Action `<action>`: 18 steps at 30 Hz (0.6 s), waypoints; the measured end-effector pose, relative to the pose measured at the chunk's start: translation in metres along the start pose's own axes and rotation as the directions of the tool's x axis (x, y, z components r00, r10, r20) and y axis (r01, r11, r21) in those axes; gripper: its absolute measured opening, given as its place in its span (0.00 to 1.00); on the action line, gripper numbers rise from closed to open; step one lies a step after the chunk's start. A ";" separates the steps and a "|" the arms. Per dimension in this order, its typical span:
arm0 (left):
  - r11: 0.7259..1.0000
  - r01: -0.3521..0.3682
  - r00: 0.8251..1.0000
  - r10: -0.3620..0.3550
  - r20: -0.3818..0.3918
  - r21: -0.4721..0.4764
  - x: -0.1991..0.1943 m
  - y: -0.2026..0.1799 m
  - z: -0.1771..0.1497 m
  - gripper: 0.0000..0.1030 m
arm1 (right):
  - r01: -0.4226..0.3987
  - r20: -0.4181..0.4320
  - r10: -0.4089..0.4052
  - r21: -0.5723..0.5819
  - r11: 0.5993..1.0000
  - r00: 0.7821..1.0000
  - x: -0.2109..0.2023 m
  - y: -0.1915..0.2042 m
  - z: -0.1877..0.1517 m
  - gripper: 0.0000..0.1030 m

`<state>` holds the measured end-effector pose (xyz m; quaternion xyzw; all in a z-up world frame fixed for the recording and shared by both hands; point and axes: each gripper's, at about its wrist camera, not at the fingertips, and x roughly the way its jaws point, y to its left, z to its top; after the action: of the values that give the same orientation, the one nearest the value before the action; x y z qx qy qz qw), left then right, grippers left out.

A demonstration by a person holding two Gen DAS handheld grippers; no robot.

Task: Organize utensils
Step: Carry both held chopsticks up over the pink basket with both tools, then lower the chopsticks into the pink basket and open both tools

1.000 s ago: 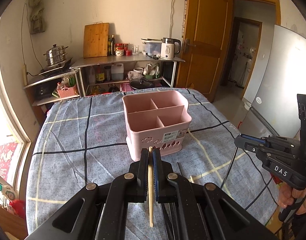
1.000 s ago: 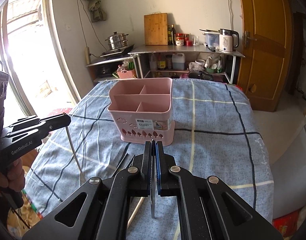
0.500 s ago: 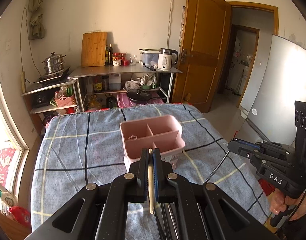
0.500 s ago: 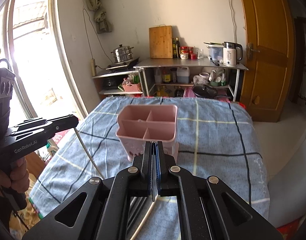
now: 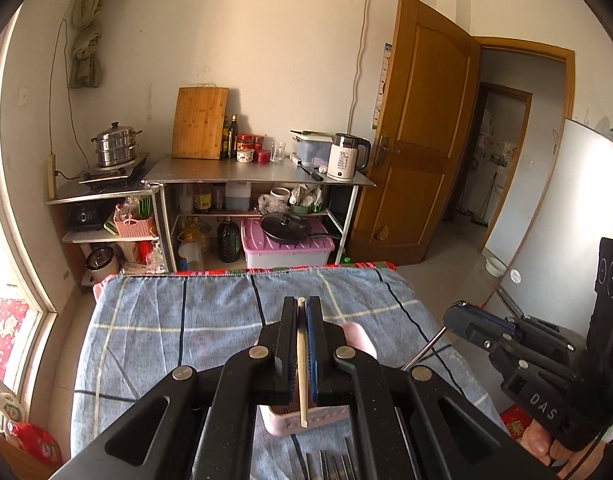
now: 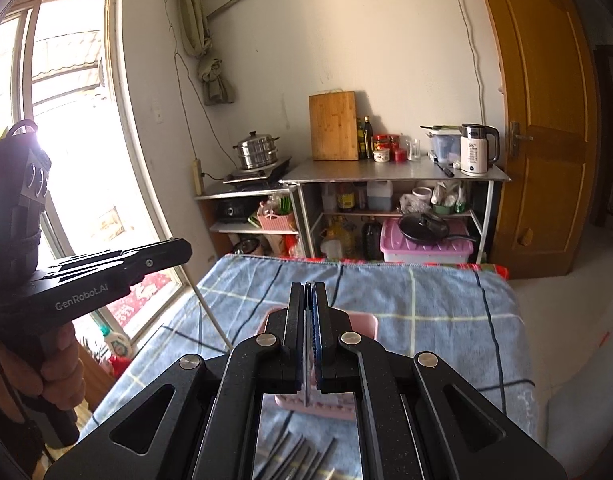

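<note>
Between the pressed-together fingers of the left gripper at lower centre, a pale wooden chopstick hangs pinched. The right gripper pinches a thin grey metal utensil. Both have risen since a second ago: the pink plastic compartmented caddy now sits low, mostly hidden behind them. Remaining dark utensils lie on the blue checked tablecloth. Likely lining up for the drop.

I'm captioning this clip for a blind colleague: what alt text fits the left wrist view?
The left gripper is shut on a pale chopstick, raised above a pink utensil caddy on a blue checked tablecloth. At right, the right gripper holds a thin metal utensil.
</note>
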<state>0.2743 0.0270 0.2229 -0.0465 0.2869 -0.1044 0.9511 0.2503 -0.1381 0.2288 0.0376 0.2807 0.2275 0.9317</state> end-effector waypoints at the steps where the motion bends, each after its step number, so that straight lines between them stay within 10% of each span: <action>1: 1.000 -0.006 1.000 0.006 0.002 0.000 0.003 0.001 0.002 0.04 | -0.001 -0.001 0.001 0.001 1.000 1.000 0.005 0.000 0.002 0.03; 18: 0.998 -0.023 0.992 0.016 -0.127 -0.055 0.097 0.033 -0.034 0.04 | -0.013 -0.142 0.024 0.080 0.997 0.990 0.093 -0.016 -0.026 0.03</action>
<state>0.3406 0.0365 0.1379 -0.0637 0.3497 -0.0896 0.9304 0.3118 -0.1121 0.1570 0.0608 0.3552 0.2270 0.9048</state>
